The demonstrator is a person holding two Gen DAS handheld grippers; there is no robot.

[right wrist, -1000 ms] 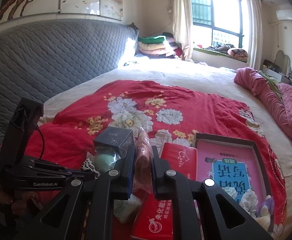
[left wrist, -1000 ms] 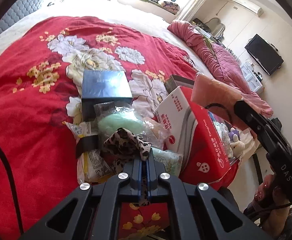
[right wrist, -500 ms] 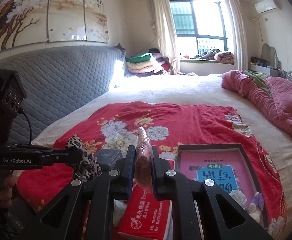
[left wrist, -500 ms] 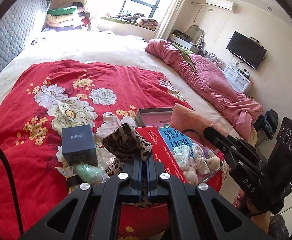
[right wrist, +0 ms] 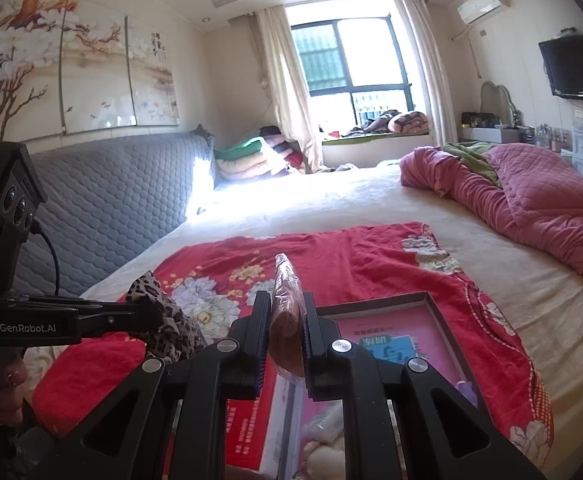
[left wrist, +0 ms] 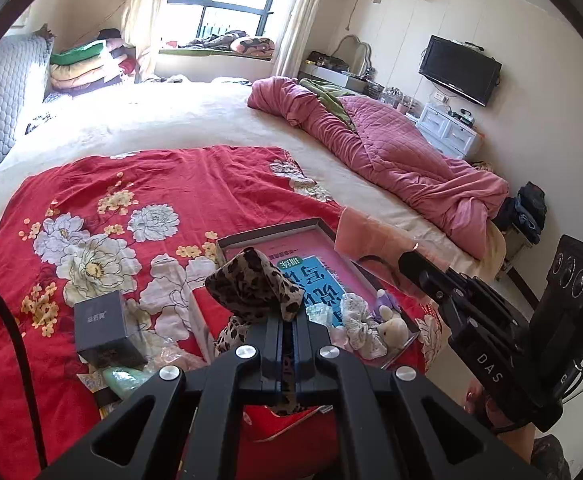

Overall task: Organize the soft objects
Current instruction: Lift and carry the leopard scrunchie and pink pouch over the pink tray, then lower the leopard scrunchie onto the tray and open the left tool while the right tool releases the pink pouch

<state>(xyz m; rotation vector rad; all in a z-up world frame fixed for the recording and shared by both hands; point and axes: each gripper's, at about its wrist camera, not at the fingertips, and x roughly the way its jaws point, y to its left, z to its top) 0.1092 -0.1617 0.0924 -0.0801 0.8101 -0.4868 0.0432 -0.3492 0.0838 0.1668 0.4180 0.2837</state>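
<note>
My left gripper [left wrist: 289,322] is shut on a leopard-print cloth [left wrist: 251,284], held up above the red floral bedspread [left wrist: 171,184]. From the right wrist view the same left gripper [right wrist: 153,314] shows at the left with the leopard-print cloth [right wrist: 167,316] bunched at its tips. My right gripper [right wrist: 285,298] is shut on a pinkish soft pad in clear wrap [right wrist: 287,316], standing on edge between the pads. The right gripper [left wrist: 409,258] and pink pad [left wrist: 365,236] hang over the right rim of a shallow pink-lined box [left wrist: 275,229]. Small plush toys [left wrist: 389,322] lie in the box.
A dark cube box [left wrist: 103,328], a pale green wrapped item [left wrist: 121,376] and a red tissue pack [right wrist: 247,416] lie beside the shallow box [right wrist: 371,304]. A pink quilt [left wrist: 391,160] is heaped at the bed's right. The grey headboard [right wrist: 111,208] stands at the left.
Both grippers have risen and swung away from the pile toward the shallow box, each keeping its hold. The leopard cloth was lifted clear of the packets.
</note>
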